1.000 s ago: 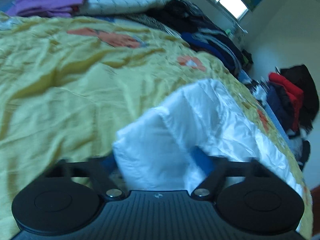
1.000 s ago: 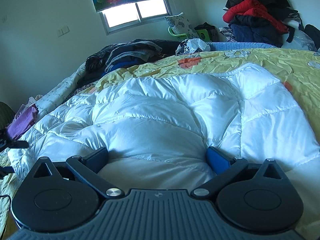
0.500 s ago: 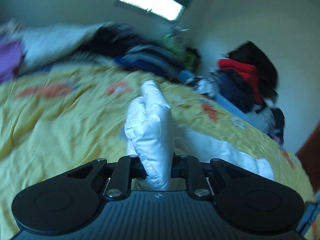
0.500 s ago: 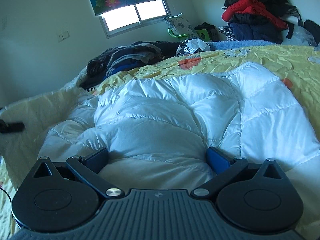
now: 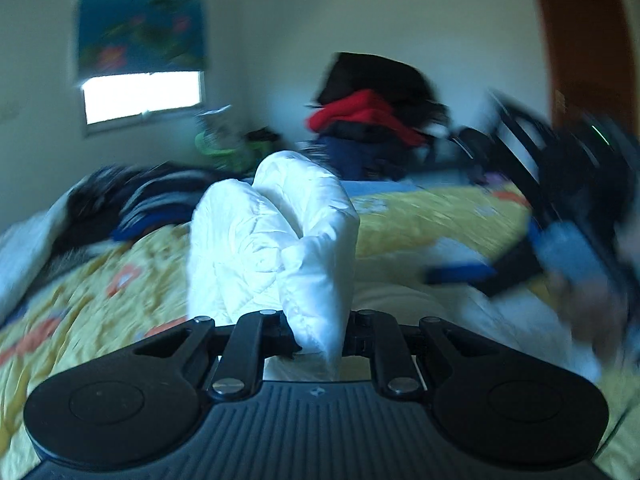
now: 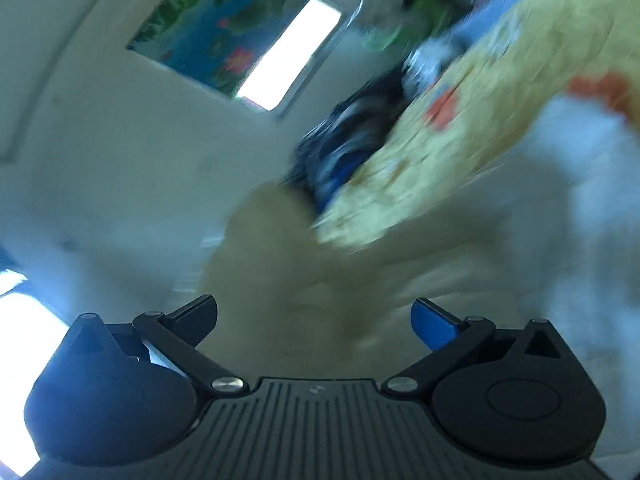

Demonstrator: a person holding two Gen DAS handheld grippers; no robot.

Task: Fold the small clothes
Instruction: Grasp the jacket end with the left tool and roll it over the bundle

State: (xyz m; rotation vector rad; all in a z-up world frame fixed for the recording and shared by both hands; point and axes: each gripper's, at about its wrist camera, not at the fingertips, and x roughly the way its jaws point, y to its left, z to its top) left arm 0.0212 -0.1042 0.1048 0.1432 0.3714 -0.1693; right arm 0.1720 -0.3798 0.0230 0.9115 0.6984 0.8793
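A white quilted jacket (image 5: 272, 232) lies on the yellow bedspread (image 5: 100, 300). My left gripper (image 5: 318, 336) is shut on a fold of it, and the pinched part stands up in front of the camera. In the left wrist view my right gripper (image 5: 508, 256) shows as a blur at the right, just above the jacket. In the tilted, blurred right wrist view my right gripper (image 6: 314, 312) is wide open. Shaded jacket fabric (image 6: 320, 272) lies ahead of its fingers, with the pads pressing on nothing. The bedspread (image 6: 460, 152) shows behind.
A pile of dark clothes (image 5: 132, 204) lies at the bed's far left. A heap of red and black clothes (image 5: 368, 120) stands behind the bed. A window (image 5: 142, 96) is in the back wall and a wooden door (image 5: 584, 40) is at the right.
My left gripper closed on the jacket's edge, lifted it and swung right while rolling. My right gripper stayed open, rose from the jacket and rolled, so its view now tilts.
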